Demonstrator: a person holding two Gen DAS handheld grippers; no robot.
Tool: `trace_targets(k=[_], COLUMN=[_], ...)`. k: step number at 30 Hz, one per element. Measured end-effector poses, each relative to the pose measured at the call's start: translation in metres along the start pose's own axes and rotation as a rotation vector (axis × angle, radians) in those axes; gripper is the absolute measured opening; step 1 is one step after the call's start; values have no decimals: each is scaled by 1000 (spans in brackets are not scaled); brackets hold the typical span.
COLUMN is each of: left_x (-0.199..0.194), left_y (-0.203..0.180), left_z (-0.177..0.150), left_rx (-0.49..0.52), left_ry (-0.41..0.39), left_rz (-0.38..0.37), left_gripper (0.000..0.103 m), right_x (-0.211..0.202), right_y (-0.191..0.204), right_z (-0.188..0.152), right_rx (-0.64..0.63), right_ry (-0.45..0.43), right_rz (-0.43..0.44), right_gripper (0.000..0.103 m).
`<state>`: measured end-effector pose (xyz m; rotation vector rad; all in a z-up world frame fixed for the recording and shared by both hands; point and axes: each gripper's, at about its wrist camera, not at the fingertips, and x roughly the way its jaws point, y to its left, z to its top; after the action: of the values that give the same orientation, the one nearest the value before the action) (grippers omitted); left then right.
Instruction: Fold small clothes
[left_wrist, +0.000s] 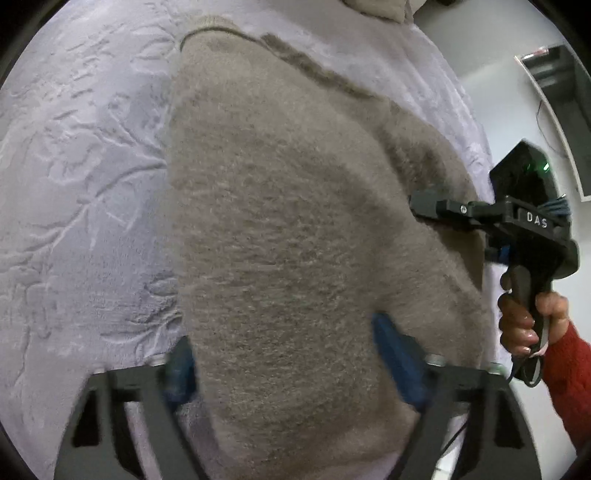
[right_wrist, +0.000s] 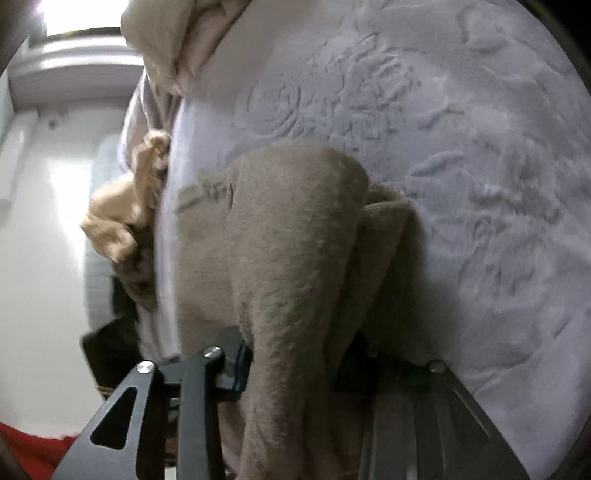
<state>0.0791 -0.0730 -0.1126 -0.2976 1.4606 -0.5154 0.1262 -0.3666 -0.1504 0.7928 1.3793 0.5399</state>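
- A fuzzy taupe sweater (left_wrist: 288, 221) lies spread on a pale lilac blanket (left_wrist: 85, 177) with an embossed leaf pattern; it covers the middle of the blanket and reaches toward its right edge.
- The left gripper (left_wrist: 284, 354) sits at the near end of the sweater, its blue-padded fingers (left_wrist: 397, 354) set wide on either side of a thick bulge of the knit. Whether they pinch the fabric or only straddle it cannot be told.
- The right gripper (left_wrist: 424, 205) reaches in from the blanket's right edge, its tip against the sweater's side. A hand (left_wrist: 524, 317) in a red sleeve (left_wrist: 569, 365) holds its handle.
- In the right wrist view, a fold of the sweater (right_wrist: 295, 258) hangs down between the right gripper's (right_wrist: 295, 365) fingers, which press in on it from both sides.
- A bundle of beige cloth (right_wrist: 122, 210) hangs off the blanket's (right_wrist: 461, 184) left edge in that view.
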Motion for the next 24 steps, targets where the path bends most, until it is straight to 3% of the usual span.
trace_targets(k=[2,4,15,24], left_x=[-12,-25,-100,-174], left_y=[4,5,14,66], left_z=[-4,-7,-47,-124], left_rx=[-6,4,52,36], left_ry=[-24,-45,-121,-129], left_rz=[-29,-52,-165,-111], left_gripper=[51,48,48,48], right_x=[-6,-12,-31,22], right_y=[6,15,94,153], right_z=[-4,-9,-59,-138], right_rx=[4,25,26,29], right_ry=[-21,-42,-102,-42], right_rz=[23,66,162,214], right_gripper=[34,33,32,32])
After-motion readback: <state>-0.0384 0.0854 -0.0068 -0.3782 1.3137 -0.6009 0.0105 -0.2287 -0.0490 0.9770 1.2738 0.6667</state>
